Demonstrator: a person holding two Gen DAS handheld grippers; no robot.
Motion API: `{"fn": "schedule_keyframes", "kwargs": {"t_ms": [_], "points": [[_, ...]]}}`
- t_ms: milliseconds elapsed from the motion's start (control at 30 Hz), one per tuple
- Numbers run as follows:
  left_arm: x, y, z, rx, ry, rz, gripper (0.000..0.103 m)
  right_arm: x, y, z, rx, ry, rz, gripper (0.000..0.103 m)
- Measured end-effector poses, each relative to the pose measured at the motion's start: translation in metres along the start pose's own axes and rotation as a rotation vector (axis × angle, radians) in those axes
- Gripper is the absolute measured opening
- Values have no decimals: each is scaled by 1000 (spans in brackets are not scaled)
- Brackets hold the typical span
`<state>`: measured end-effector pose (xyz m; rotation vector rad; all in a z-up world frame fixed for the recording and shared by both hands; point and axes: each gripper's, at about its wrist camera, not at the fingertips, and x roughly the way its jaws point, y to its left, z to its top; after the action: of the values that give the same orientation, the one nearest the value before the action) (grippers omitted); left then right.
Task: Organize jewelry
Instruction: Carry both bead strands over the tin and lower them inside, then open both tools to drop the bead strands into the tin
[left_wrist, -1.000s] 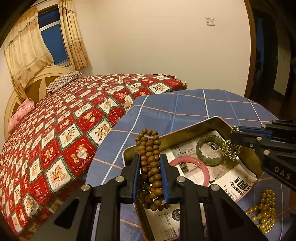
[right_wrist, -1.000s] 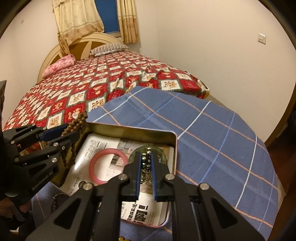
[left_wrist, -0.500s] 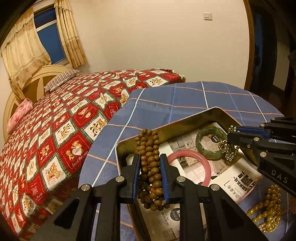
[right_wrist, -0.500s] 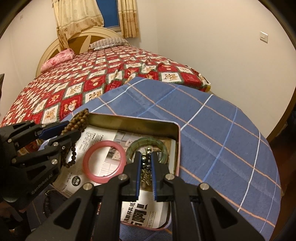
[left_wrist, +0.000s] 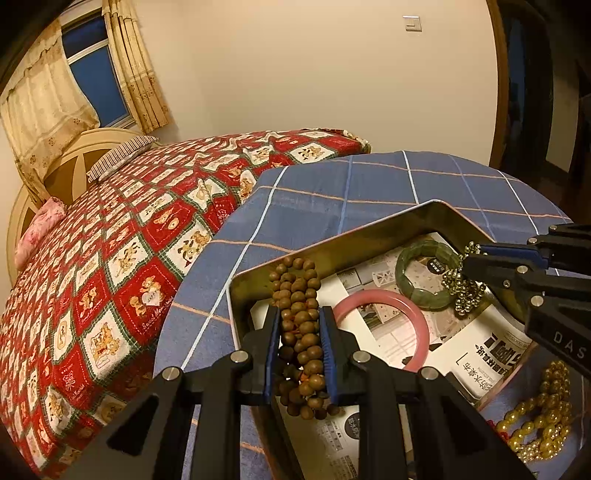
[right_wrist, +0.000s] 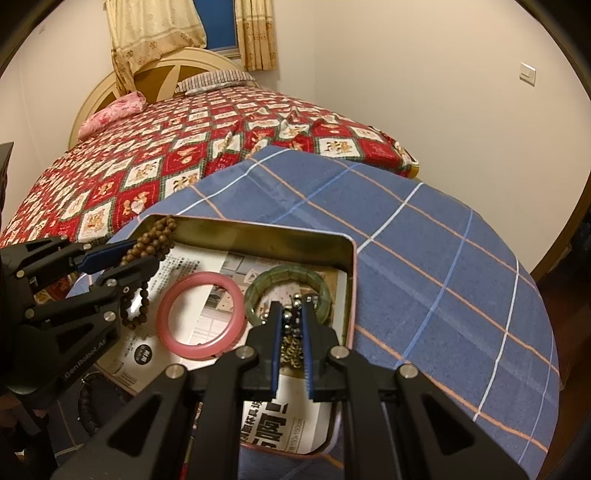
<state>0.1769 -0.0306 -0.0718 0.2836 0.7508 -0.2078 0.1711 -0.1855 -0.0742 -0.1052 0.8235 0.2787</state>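
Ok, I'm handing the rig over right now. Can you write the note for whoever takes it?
Left hand-held gripper: shut on the brown bead bracelet, held over the tin's left corner.
Right hand-held gripper: shut on the metallic bead bracelet, over the tin beside the green bangle.
Done: pink bangle and green bangle lie on the newspaper lining inside the tin.
Left: release both held bracelets into the tin, then fetch the yellow bead strand lying on the blue cloth outside it.
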Motion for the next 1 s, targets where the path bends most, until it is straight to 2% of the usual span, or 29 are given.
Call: {"fn": "schedule_keyframes", "kwargs": {"t_ms": [500, 533, 567, 600, 633, 667, 733, 1000], "points": [[-10, 2, -1, 4, -16, 5, 23, -3, -3, -2, 8, -13, -15, 14], [-10, 2, -1, 0, -20, 8, 26, -3, -3, -2, 7, -14, -16, 15], [-11, 1, -1, -5, -24, 10, 42, -3, -3, -2, 8, -16, -19, 21], [-13, 2, 0, -10, -31, 14, 65, -4, -3, -2, 9, -21, -21, 26], [-17, 3, 0, -20, -54, 35, 75, -5, -3, -2, 11, -25, -18, 36], [-20, 3, 0, -24, -74, 46, 81, -7, -3, -3, 13, -30, -16, 46], [-24, 4, 0, -26, -82, 23, 81, -10, -3, -4, 15, -47, -26, 50], [-23, 6, 0, -27, -68, 58, 81, -15, -5, -5, 27, -55, -35, 50]]}}
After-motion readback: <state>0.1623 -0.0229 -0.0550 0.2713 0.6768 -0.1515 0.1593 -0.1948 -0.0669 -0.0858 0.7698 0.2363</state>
